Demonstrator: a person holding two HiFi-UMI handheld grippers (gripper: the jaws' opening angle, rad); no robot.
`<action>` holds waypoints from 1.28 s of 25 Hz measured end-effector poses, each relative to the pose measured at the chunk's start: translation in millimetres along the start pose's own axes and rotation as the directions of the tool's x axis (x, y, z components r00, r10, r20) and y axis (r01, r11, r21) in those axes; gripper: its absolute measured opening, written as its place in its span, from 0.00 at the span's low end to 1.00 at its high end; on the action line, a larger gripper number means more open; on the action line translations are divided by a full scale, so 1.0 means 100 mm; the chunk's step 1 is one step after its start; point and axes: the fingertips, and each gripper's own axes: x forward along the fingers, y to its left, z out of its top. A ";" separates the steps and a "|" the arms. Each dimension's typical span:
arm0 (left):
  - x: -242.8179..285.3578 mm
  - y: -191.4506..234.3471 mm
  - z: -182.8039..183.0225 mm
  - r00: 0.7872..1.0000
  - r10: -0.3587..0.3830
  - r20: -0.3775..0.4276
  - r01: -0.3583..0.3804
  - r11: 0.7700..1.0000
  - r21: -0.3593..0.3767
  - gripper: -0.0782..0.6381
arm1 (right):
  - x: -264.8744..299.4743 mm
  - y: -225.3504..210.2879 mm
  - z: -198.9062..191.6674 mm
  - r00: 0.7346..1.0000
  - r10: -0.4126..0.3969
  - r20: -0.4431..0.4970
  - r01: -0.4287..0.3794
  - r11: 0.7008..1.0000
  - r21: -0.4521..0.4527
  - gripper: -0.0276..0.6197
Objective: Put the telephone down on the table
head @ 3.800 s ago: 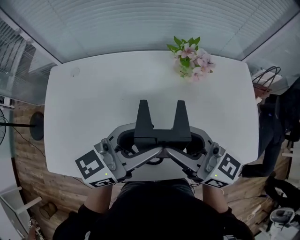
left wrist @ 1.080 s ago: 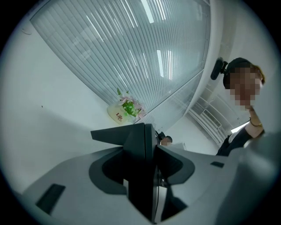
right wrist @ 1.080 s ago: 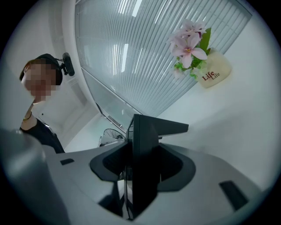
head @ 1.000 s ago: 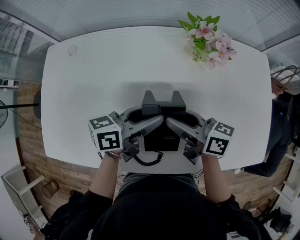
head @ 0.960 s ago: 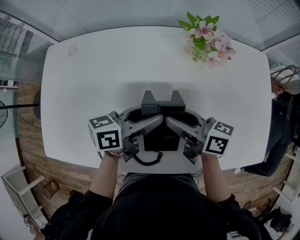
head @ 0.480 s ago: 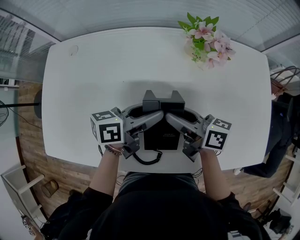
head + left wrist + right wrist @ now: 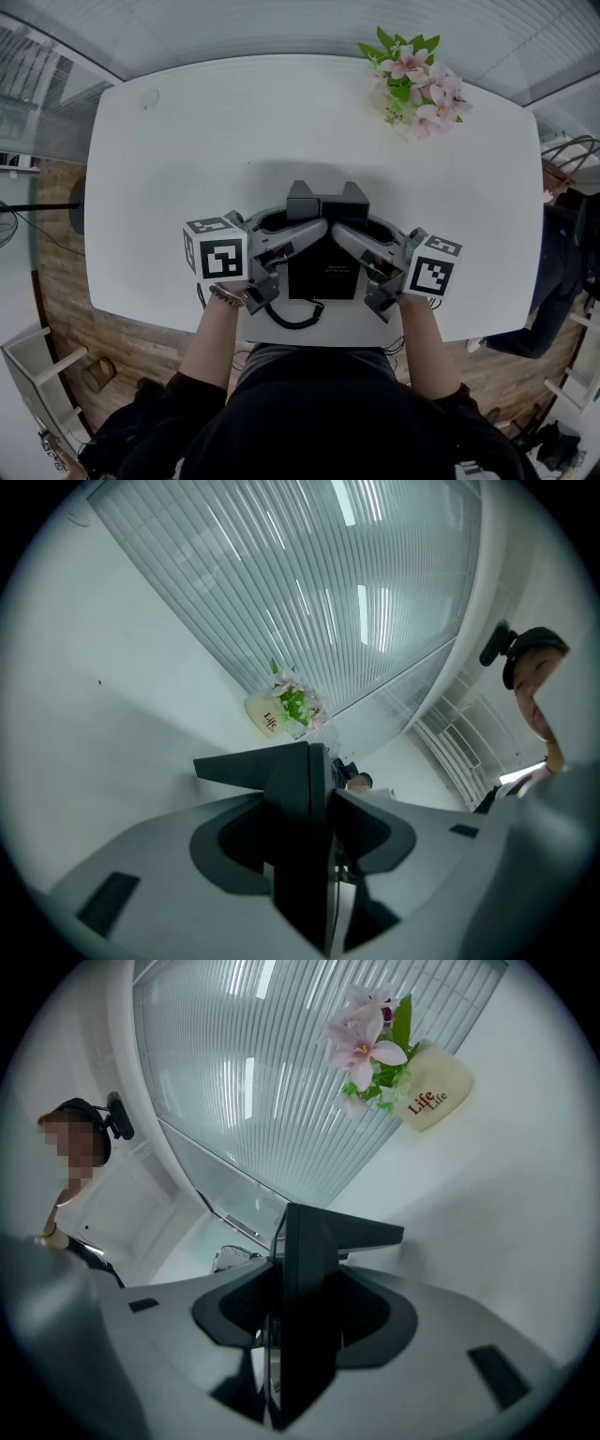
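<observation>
A black telephone (image 7: 324,270) sits low over the white table (image 7: 187,159) near its front edge, and its coiled cord (image 7: 294,318) trails toward me. My left gripper (image 7: 300,226) is shut on the phone's left side. My right gripper (image 7: 352,228) is shut on its right side. In the left gripper view the phone's dark edge (image 7: 302,799) fills the gap between the grey jaws. The right gripper view shows the same edge (image 7: 302,1279) clamped. Whether the base touches the table I cannot tell.
A cream pot of pink flowers (image 7: 413,77) stands at the table's far right, also seen as the pot (image 7: 272,714) and pot (image 7: 431,1099) ahead of the grippers. A person (image 7: 565,246) stands beyond the right end. Ribbed glass walls surround the table.
Since the oldest frame the phone and both grippers have come down close to the table. Over the last second they have stayed in place, with both marker cubes rolling slightly.
</observation>
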 end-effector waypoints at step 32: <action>0.02 0.06 -0.01 1.000 0.000 -0.006 -0.001 0.999 -0.044 0.41 | 0.01 -0.04 -0.01 0.999 -0.038 -0.017 0.039 0.999 0.034 0.36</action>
